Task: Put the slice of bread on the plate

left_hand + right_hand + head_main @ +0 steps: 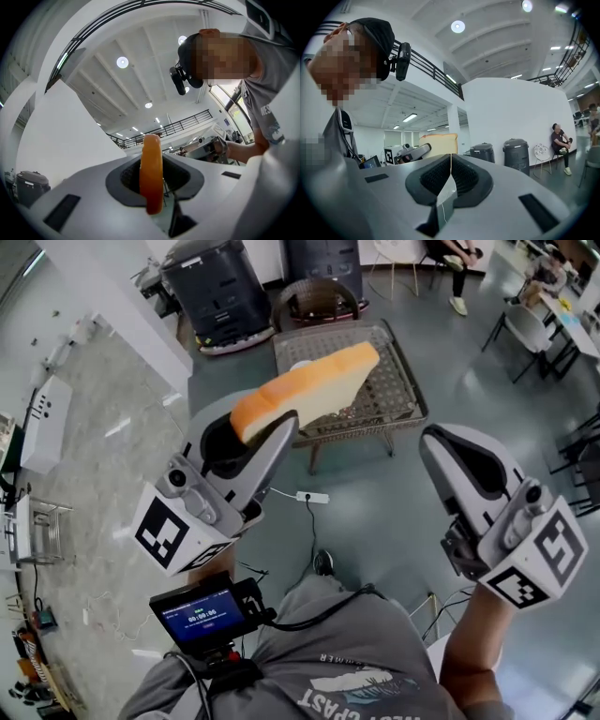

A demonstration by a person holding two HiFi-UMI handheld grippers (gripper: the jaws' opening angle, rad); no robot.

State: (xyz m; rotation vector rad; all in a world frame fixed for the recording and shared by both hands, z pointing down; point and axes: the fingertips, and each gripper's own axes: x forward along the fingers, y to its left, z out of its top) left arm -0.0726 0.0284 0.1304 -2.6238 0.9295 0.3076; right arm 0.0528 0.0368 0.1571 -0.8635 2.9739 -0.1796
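1. The slice of bread (314,388) is up in the air, folks. The left gripper (267,427) has it by its crusty end, and in the head view it hangs across the near-left corner of the wicker table (398,381), clear of the tabletop.
2. The left gripper view settles the grip. The jaws are clamped on both faces of the slice, which stands upright and edge-on between the dark pads.
3. The right gripper (433,442) sits off the table's near-right corner. Its jaws are pressed together with nothing between them, and in its own view the pads meet in a thin seam.
4. On progress, I'd say the pick-up is done and we're in the carrying stretch. What's left is bringing the slice over the plate (300,363), lowering it flat and letting go. The bread touches nothing but the gripper at this moment.
5. Now the containers. The table has a raised rim, rather like a tray. On its left side a pale round shape peeks out past the slice's upper edge. That's most likely the plate, but the bread hides most of it, so I can't say whether anything lies on it.
6. Beyond the table's far-left corner stand dark bins (214,289), and their contents don't show.
7. Just in front of the table, a power strip (311,497) lies on the floor (394,512).
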